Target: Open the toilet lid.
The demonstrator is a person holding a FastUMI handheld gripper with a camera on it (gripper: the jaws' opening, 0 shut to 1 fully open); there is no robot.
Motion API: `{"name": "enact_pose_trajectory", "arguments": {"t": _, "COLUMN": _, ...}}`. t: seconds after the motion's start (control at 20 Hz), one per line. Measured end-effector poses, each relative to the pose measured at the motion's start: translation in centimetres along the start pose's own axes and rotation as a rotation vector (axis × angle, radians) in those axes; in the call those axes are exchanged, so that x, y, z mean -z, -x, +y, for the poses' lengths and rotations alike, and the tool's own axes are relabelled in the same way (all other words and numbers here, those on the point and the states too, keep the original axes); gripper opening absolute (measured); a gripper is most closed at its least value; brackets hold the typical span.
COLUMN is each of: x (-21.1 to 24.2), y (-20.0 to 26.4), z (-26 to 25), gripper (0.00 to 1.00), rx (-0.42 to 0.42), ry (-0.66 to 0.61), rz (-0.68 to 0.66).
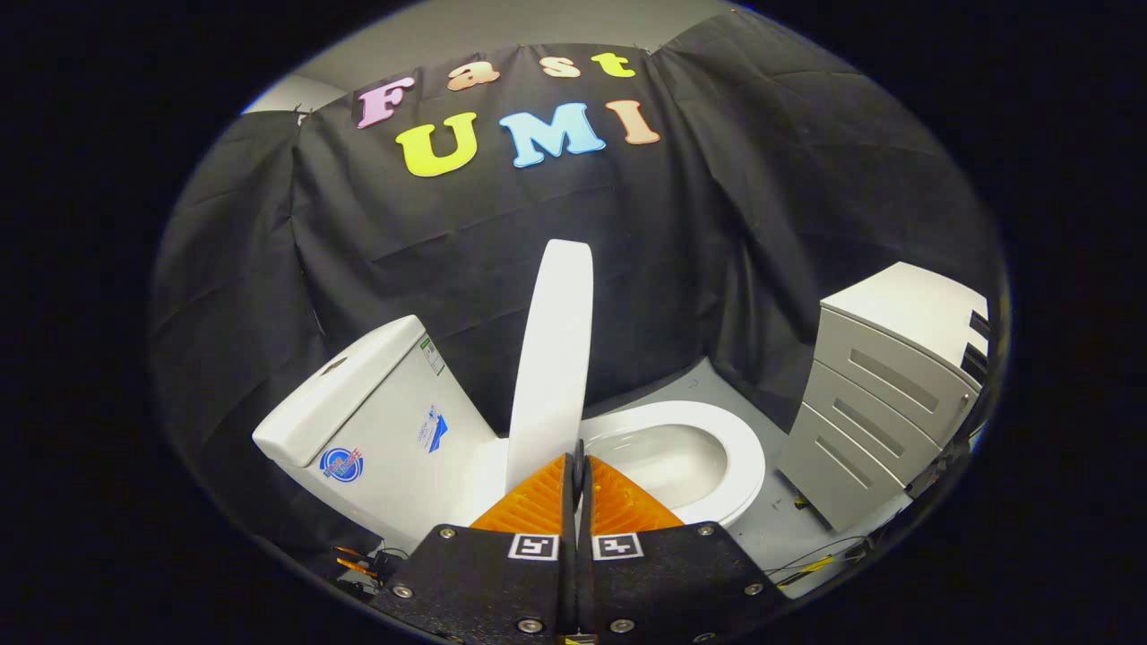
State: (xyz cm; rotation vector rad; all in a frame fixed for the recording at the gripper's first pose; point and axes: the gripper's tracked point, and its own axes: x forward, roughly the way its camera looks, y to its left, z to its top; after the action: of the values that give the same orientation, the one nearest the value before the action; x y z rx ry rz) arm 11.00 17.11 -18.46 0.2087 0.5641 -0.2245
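1. Looking along the gripper [578, 466], we saw its two fingers pressed together with no visible gap between them, and we could make out nothing held between them.
2. We found the toilet lid [556, 358] raised, standing nearly upright from the back of the toilet seat [735, 448], and we saw it edge-on as a tall narrow white slab.
3. We noted that the lid's lower end sat just beyond the fingertips, rising directly above them; whether the tips touched it, we could not tell.
4. We saw the white seat lying flat on the bowl [668, 461], to the right of the lid, with the open bowl exposed inside the seat's ring.
5. We placed the cistern [376, 421] to the left of the lid, close beside it, its top sloping in this view and carrying stickers on its near face, which we did not read.
6. We observed a grey drawer cabinet [883, 394] standing well apart from the lid, on the far side of the seat, with three drawer fronts facing the toilet.
7. We saw a pale floor [789, 528] under the seat and cabinet, with a few thin cables [820, 563] lying on it near the cabinet's base.
8. We saw black cloth [430, 233] hanging behind the lid as the booth's wall.
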Motion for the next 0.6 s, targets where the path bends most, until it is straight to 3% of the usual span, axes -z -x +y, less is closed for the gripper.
{"name": "enact_pose_trajectory", "arguments": {"t": 0.6, "x": -0.3, "y": 0.9, "z": 5.4, "gripper": 0.0, "rx": -0.054, "ry": 0.145, "rz": -0.046}}
